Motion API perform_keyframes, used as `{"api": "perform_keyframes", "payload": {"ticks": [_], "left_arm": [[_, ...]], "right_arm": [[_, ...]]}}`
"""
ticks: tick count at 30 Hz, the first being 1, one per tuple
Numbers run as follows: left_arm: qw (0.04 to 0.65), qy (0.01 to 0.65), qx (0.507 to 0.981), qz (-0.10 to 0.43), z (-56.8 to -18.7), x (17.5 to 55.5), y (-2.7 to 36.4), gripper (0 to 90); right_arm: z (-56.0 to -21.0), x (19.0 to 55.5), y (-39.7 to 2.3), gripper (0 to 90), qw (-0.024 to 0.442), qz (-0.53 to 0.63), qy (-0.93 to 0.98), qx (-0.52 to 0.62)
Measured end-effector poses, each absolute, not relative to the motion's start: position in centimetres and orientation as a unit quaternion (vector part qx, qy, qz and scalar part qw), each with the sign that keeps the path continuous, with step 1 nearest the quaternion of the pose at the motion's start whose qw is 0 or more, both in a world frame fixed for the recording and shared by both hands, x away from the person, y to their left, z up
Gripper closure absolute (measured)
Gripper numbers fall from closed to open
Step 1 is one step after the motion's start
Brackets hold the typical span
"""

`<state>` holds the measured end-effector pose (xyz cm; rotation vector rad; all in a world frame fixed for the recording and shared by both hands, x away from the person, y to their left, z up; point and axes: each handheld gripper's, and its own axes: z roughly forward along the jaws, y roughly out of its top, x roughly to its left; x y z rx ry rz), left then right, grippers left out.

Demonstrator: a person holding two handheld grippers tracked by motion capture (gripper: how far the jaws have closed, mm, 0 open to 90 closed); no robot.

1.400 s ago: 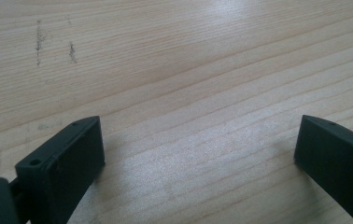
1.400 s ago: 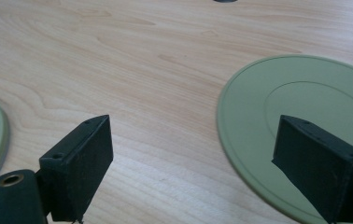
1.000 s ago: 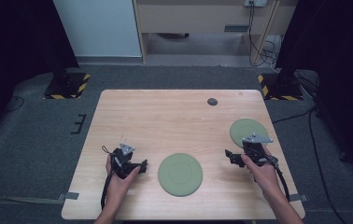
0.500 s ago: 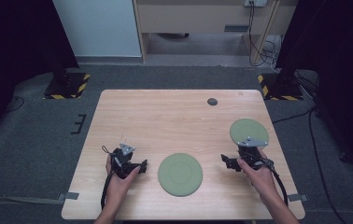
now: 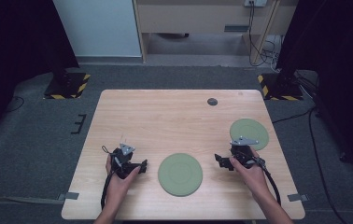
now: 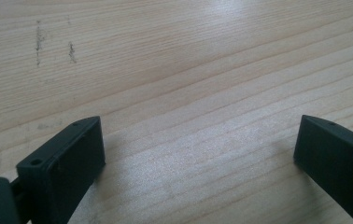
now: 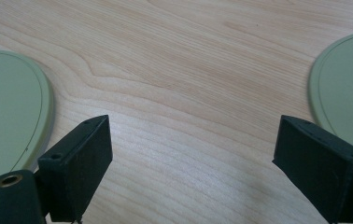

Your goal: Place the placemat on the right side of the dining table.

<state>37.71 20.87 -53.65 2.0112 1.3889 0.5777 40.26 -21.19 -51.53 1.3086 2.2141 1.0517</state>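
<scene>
Two sage-green plates (image 5: 180, 174) (image 5: 250, 133) on pale wood-grain table (image 5: 165, 121) — black hand-held gripper (image 5: 222, 161) jaws.

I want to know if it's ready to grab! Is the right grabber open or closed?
Open. In the right gripper view, the right gripper has its two black jaws far apart, with bare wooden table between them and nothing held.

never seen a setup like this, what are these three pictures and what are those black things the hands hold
A person stands at a wooden table, holding hand-operated tongs in each hand: the left tongs and the right tongs. The high view looks down from above. The other two come from small cameras riding on each tool, looking along its two black jaws. On the table lie two flat green plates, one in the middle, one at the right, plus a small dark round thing near the far edge. Both tongs are open and hold nothing.
</scene>
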Motion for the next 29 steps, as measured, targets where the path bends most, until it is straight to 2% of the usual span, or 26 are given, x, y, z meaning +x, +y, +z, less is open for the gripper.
{"api": "perform_keyframes", "payload": {"ticks": [23,29], "left_arm": [[0.310,0.524,0.763,0.218,-53.6,37.7,20.9,1.5],[0.310,0.523,0.763,0.218,-53.6,37.7,20.9,1.4]], "right_arm": [[-53.8,41.2,-19.1,9.8,0.197,0.337,0.795,0.464],[-53.9,40.7,-19.1,0.4,0.189,0.330,0.796,0.470]]}}
